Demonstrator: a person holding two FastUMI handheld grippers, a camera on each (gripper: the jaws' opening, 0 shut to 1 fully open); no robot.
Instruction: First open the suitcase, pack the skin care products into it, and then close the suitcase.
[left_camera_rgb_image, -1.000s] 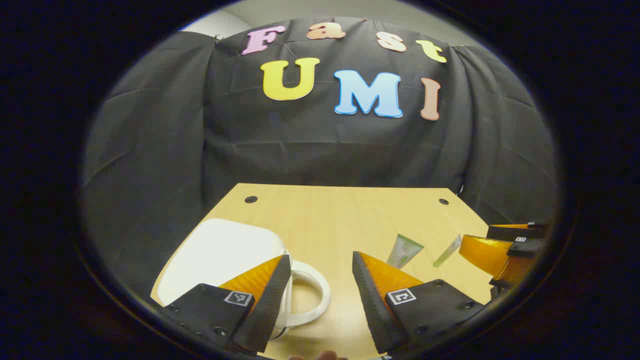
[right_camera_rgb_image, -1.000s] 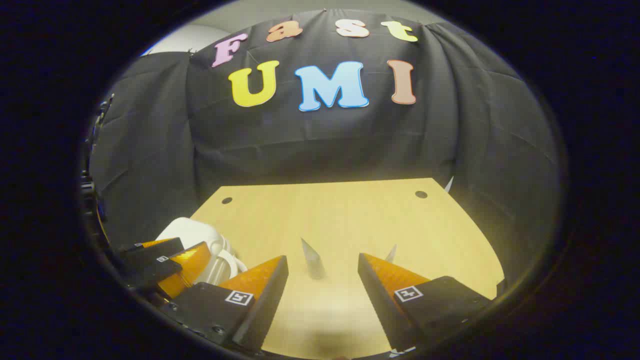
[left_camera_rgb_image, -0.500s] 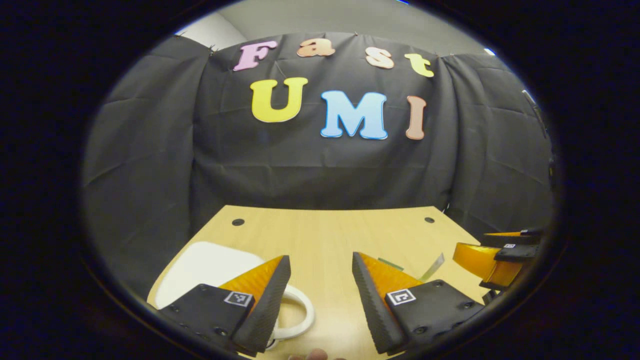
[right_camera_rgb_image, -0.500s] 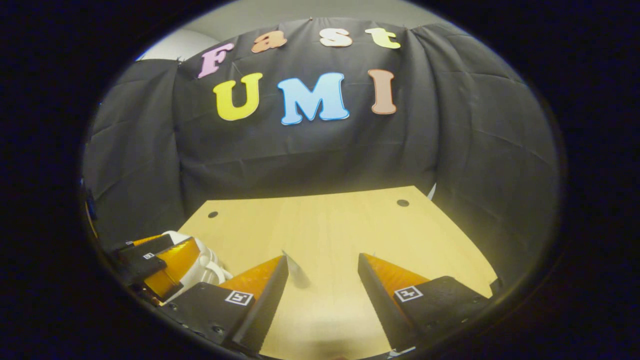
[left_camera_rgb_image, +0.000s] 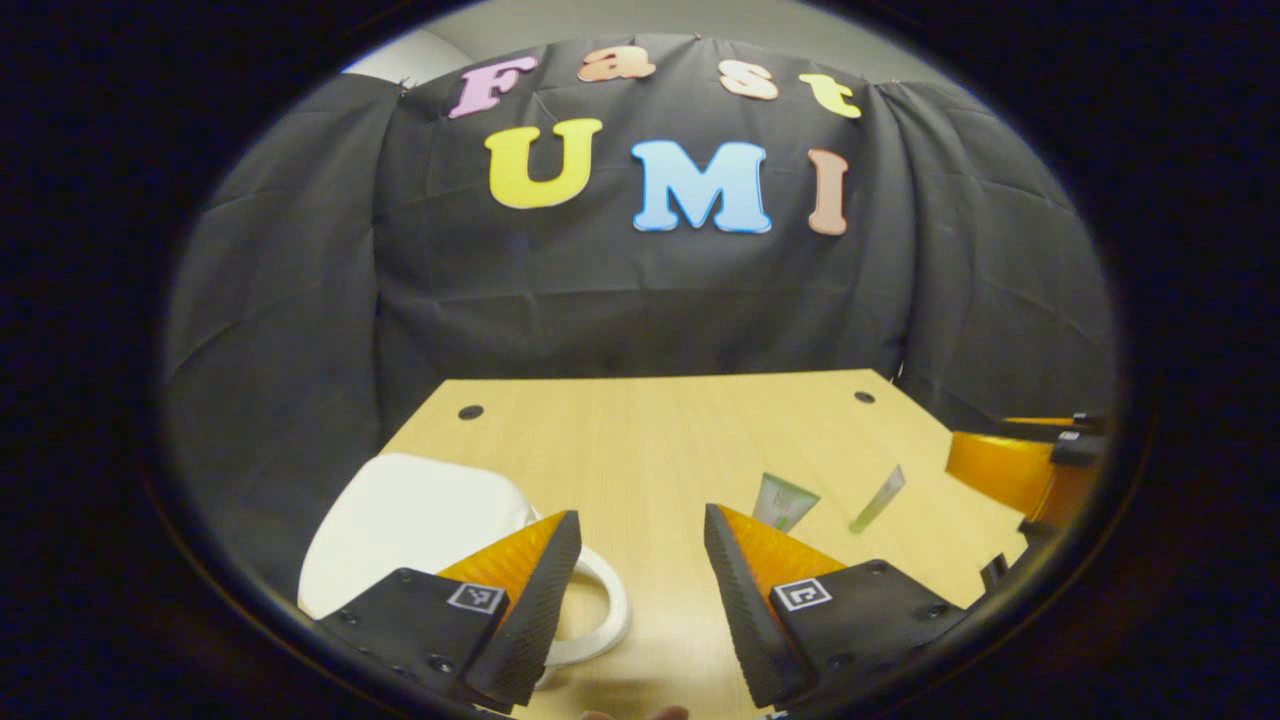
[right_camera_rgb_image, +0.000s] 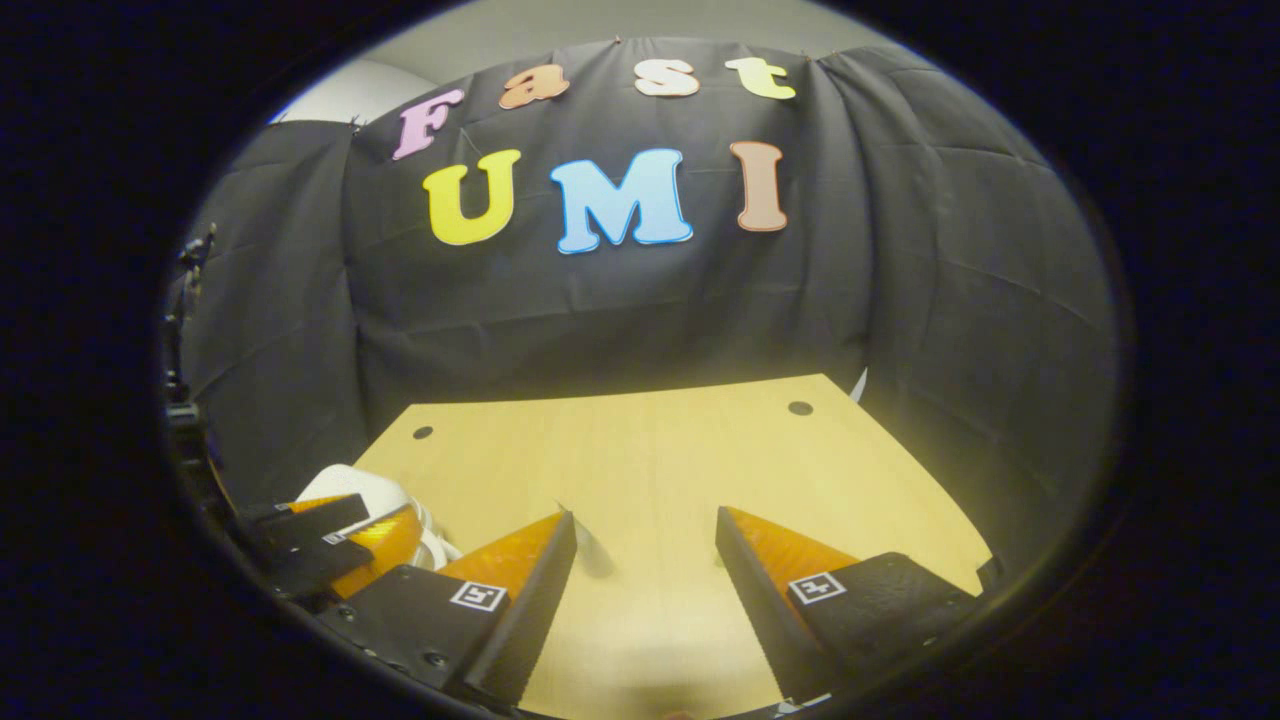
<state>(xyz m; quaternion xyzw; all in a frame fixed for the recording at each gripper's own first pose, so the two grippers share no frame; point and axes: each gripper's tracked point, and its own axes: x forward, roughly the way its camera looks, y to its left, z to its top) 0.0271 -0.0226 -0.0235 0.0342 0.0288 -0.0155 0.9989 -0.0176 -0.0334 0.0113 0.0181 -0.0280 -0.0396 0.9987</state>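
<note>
Since half a second ago our left claw (left_camera_rgb_image: 632, 590) has tipped down, showing two tubes (left_camera_rgb_image: 783, 499) ahead-right again. Both claws gape wide, empty; the white suitcase (left_camera_rgb_image: 410, 520) lies ahead-left; right claw (right_camera_rgb_image: 640, 590) likewise.

Cloth-walled recording booth (left_camera_rgb_image: 640, 290), wooden table (left_camera_rgb_image: 650, 440)

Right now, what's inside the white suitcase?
Can't tell: the white suitcase lies closed on the table, contents hidden. Two tubes lie outside it on the wood.
</note>
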